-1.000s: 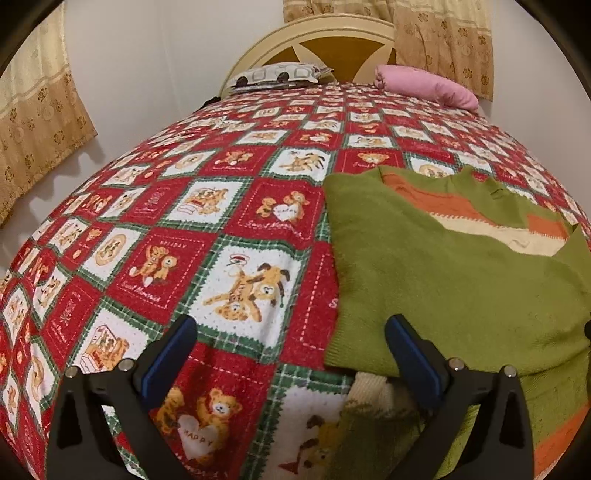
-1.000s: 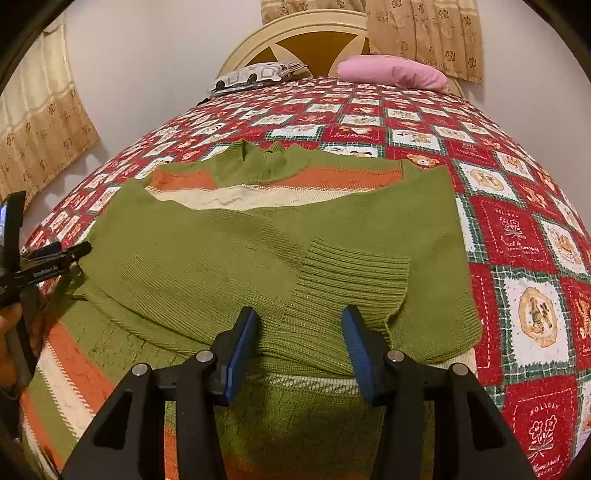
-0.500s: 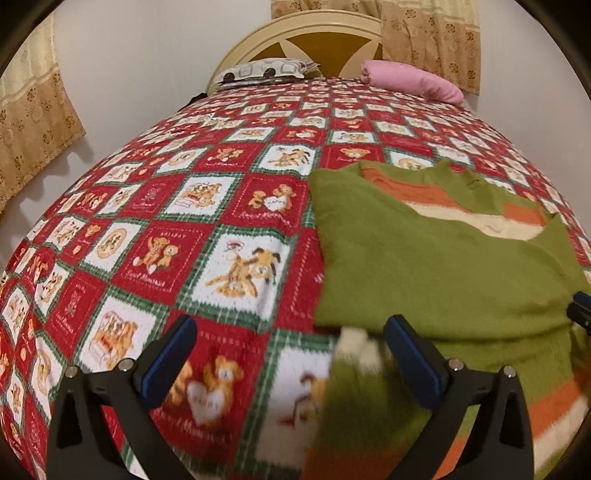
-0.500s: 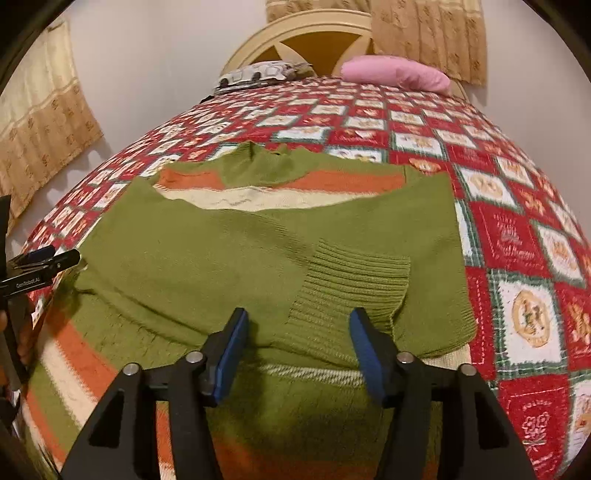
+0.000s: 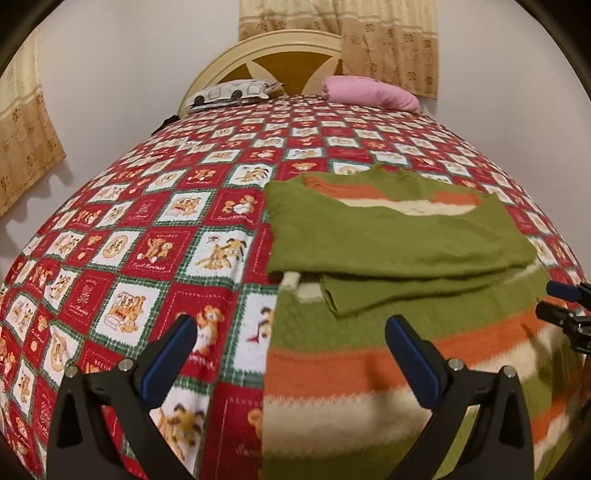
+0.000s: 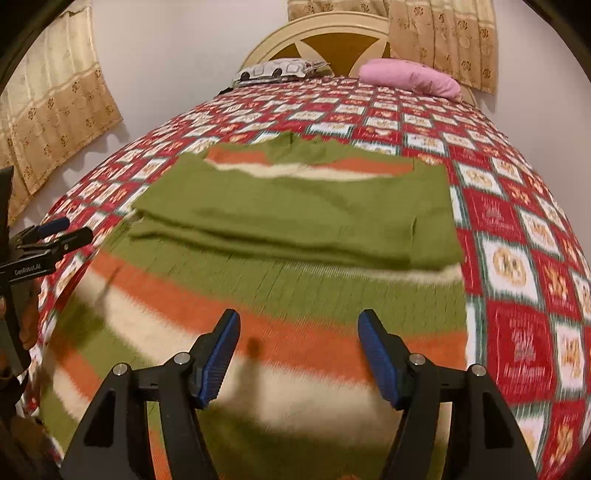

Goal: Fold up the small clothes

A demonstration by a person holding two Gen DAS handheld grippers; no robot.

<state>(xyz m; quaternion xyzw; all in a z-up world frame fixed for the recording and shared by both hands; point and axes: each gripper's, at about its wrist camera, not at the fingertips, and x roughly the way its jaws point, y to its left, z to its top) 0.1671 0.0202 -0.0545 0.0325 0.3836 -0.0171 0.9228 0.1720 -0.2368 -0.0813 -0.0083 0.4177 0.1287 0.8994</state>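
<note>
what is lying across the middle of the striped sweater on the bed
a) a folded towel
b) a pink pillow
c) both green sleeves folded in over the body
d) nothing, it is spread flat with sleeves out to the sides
c: the green sleeves lie folded across the striped sweater, one over the other, while the pink pillow sits far off at the headboard and neither gripper's fingers hold anything.
</note>
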